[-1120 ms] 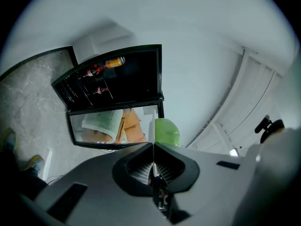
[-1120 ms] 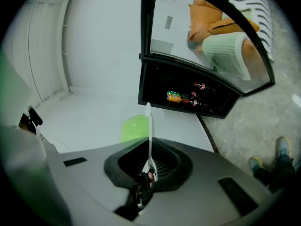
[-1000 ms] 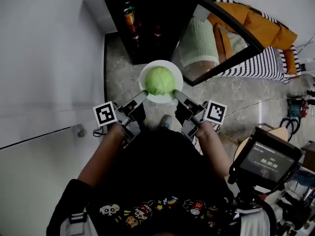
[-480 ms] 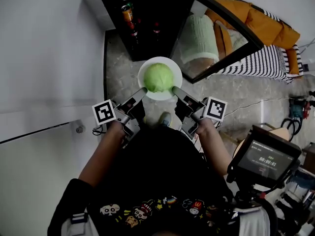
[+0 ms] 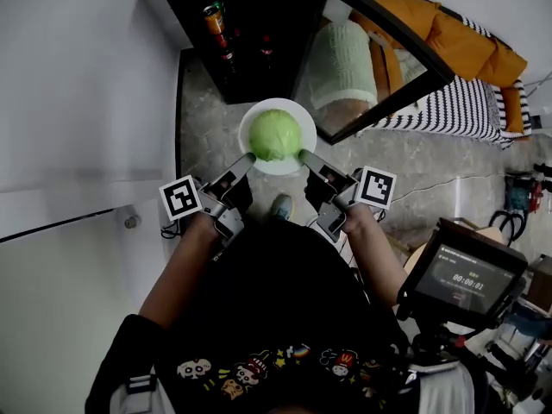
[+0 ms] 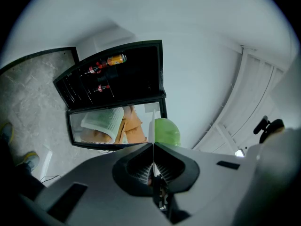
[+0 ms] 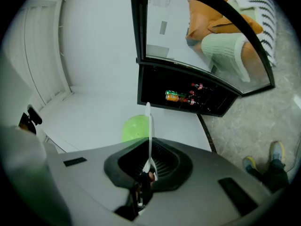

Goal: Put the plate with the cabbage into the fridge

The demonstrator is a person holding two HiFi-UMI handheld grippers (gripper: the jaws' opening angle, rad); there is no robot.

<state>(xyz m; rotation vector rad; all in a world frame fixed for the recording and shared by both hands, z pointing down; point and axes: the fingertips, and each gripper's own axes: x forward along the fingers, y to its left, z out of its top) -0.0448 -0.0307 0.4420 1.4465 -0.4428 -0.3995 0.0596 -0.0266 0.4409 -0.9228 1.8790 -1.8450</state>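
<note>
A white plate carries a green cabbage and hangs in the air in front of the black fridge, whose glass door stands open. My left gripper is shut on the plate's near-left rim. My right gripper is shut on its near-right rim. In the left gripper view the plate's edge shows as a thin white line with the cabbage beside it. In the right gripper view the plate's edge rises from the jaws, the cabbage to its left.
Bottles and a can stand on the fridge shelves. A white wall runs along the left. A striped and orange sofa lies right of the door. A screen on a stand sits at the lower right. The floor is grey stone.
Both grippers have carried the plate with the cabbage a little forward and to the left, closer to the open fridge. The grip on the rim is unchanged.
</note>
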